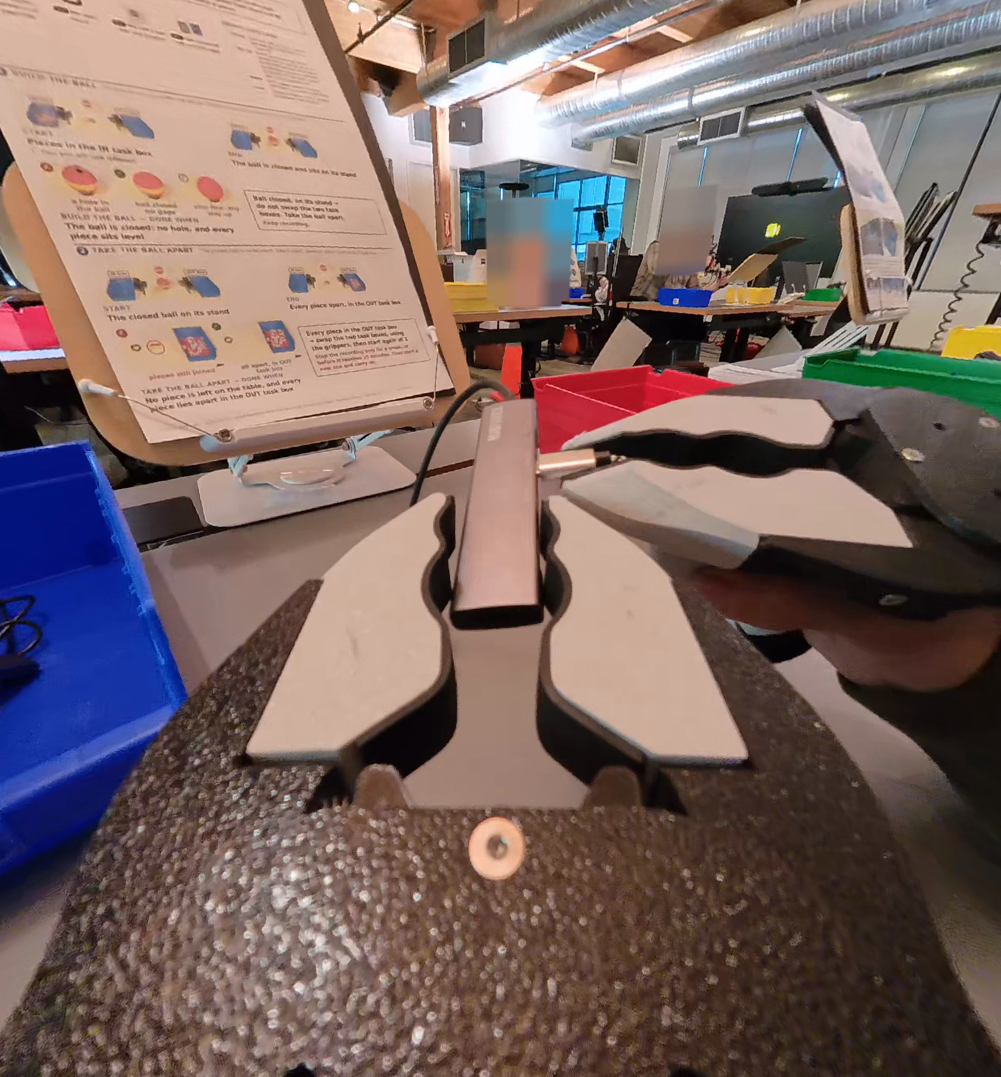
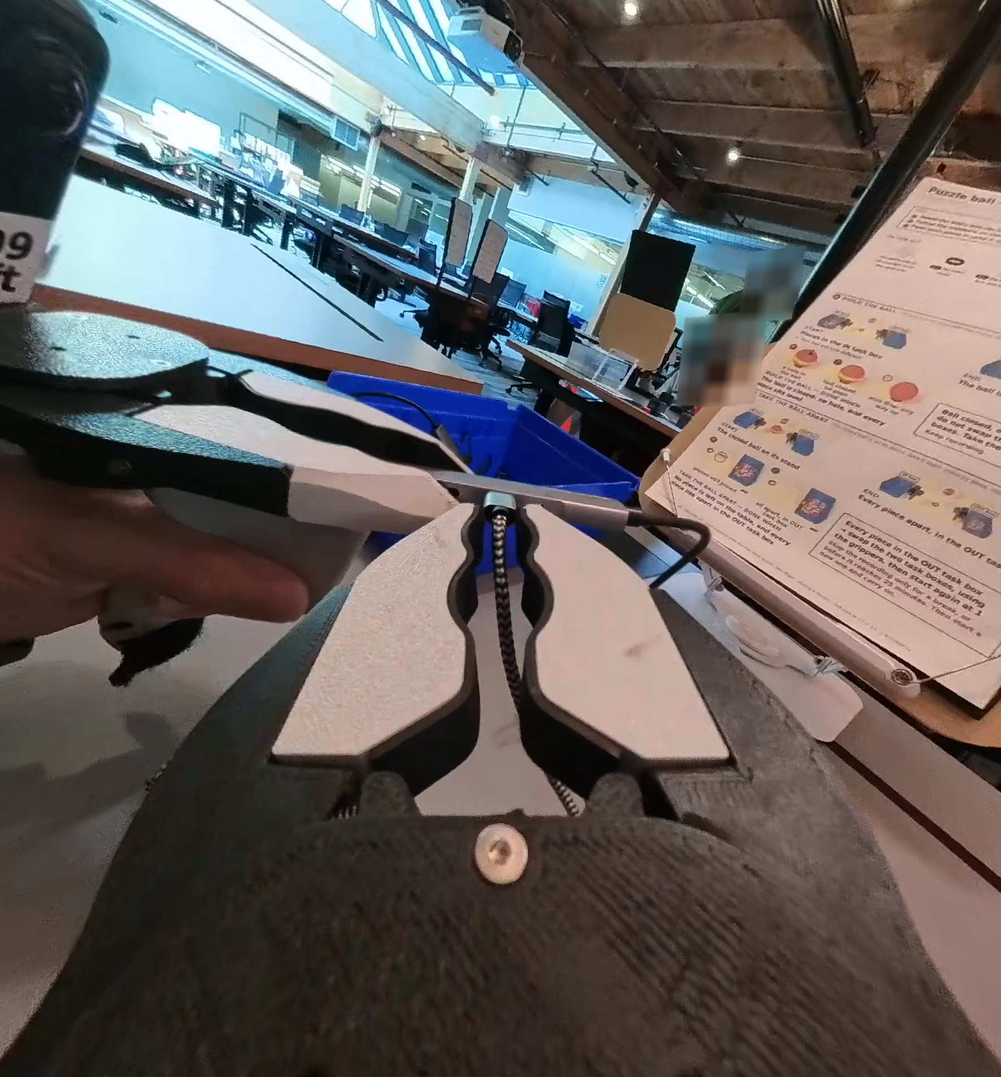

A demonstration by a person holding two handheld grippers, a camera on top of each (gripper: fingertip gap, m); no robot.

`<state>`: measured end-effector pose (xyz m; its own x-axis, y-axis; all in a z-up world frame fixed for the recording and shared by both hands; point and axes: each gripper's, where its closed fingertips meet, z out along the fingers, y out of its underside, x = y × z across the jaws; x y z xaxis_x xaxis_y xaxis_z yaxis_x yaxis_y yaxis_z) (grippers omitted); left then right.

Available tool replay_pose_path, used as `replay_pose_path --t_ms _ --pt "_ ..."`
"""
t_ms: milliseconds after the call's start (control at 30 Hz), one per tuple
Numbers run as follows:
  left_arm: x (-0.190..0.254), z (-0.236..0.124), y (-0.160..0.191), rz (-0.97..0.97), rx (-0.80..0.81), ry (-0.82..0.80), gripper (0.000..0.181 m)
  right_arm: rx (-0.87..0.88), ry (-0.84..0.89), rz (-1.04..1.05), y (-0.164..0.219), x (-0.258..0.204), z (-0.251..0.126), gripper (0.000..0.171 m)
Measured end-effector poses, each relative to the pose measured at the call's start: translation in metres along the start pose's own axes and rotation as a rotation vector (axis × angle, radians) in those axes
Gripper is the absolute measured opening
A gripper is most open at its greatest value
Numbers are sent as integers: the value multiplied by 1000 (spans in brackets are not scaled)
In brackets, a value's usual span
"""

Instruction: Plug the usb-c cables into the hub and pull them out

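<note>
Grey bench (image 1: 206,583) surface carries the work, in a wide open-plan workshop with silver ducts overhead and rows of other desks behind. Toward its far edge stands an instruction sheet (image 1: 195,233) on a wooden easel, with a blue bin (image 1: 49,641) at the left edge and a red bin (image 1: 603,402) and a green bin (image 1: 924,373) beyond. The left tool (image 1: 495,524) is clamped on the near end of the slim grey usb hub (image 1: 501,513), held above the bench, its dark lead curving off toward the easel. The right tool (image 1: 562,463) comes in from the right edge, closed on the metal usb-c plug (image 1: 568,464), whose tip meets the hub's side. Only the right wrist view shows the braided cable (image 2: 507,606) trailing back between that tool's fingers (image 2: 591,629), and a bare hand (image 2: 107,559) under the left tool's handle; only the left view shows the hub's full length.
</note>
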<state>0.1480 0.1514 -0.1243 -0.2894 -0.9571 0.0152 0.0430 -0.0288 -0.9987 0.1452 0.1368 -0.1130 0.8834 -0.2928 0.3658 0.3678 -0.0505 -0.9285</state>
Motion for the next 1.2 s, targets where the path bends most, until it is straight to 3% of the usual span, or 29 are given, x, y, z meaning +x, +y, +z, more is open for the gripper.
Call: replay_pose_path --t_ms 33,267,667,1033,1200 --pt "0 0 0 -16 7 1 27 1 6 -14 -1 0 0 11" --pt "2 1 1 -102 20 29 26 15 2 -46 0 0 -1 11" --pt "3 1 5 -59 21 47 26 19 -7 -81 5 -2 -1 10" --pt "-5 3 15 38 -26 -37 26 -18 -14 121 21 -2 4 11" --pt "-8 0 9 139 6 -92 26 11 -38 324 19 1 4 21"
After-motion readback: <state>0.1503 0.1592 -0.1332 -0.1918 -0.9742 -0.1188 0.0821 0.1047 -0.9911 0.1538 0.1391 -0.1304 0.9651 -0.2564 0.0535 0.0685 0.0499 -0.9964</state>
